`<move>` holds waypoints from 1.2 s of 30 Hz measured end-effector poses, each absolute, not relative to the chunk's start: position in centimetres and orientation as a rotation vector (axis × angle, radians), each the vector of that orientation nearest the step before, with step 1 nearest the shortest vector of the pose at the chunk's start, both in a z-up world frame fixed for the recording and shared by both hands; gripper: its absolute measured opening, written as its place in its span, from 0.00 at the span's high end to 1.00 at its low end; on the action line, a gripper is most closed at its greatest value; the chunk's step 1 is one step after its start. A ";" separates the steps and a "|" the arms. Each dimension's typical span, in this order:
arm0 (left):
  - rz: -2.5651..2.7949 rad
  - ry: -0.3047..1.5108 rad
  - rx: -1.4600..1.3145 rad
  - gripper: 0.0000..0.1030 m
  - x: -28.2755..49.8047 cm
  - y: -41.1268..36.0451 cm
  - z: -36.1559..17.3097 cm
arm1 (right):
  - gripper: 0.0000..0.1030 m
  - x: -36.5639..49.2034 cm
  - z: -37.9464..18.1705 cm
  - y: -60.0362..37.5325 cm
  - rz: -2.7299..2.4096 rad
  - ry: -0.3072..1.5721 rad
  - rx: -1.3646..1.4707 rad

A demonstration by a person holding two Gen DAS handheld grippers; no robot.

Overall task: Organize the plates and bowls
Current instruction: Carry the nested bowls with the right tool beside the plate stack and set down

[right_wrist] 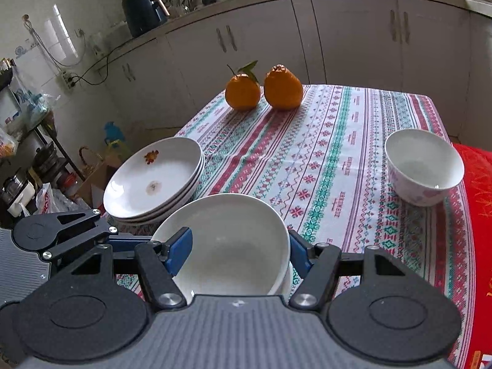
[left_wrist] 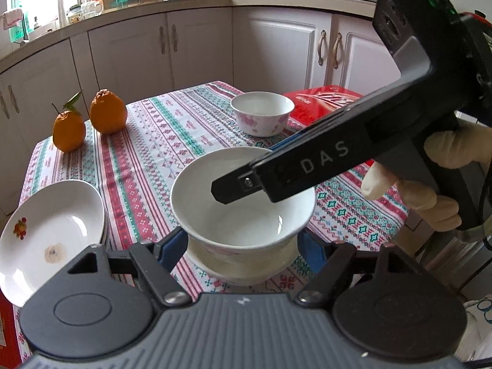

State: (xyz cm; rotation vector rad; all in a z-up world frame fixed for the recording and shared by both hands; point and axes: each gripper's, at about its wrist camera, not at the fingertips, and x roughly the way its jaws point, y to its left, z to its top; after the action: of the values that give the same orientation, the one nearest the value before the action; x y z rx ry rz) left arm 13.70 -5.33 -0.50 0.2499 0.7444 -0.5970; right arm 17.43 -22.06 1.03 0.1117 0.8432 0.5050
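Note:
A white bowl [left_wrist: 240,215] sits nested in a second bowl [left_wrist: 243,267] near the table's front edge. My left gripper [left_wrist: 243,246] is shut on the pair, its blue pads pressed on both sides low down. My right gripper [right_wrist: 240,249] reaches in from the right. One finger [left_wrist: 233,189] hangs over the bowl's [right_wrist: 233,240] inside and the other lies beyond the rim. Its pads stand apart and clamp nothing. Several white plates [left_wrist: 52,230] are stacked at the left. A smaller flowered bowl [left_wrist: 261,113] stands alone farther back.
Two oranges [left_wrist: 107,112] sit at the far left of the patterned tablecloth [left_wrist: 172,129]. A red box [left_wrist: 323,98] lies behind the small bowl [right_wrist: 424,166]. A gloved hand [left_wrist: 430,184] holds the right gripper. Kitchen cabinets ring the table.

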 end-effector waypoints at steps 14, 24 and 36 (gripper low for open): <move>-0.605 0.767 0.246 0.24 14.1 -5.1 -1.1 | 0.30 17.7 0.3 -21.7 0.497 0.871 0.102; -0.603 0.775 0.254 0.24 14.1 -5.1 -1.4 | 0.30 17.8 0.1 -21.5 0.502 0.870 0.090; -0.617 0.769 0.249 0.15 14.2 -4.9 -1.5 | 0.27 17.6 0.1 -21.3 0.490 0.862 0.058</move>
State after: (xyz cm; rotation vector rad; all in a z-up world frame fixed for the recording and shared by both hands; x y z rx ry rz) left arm 14.22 -4.94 -1.50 0.2486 0.7691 -0.6169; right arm 17.64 -21.28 0.08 0.0581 0.8624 0.4900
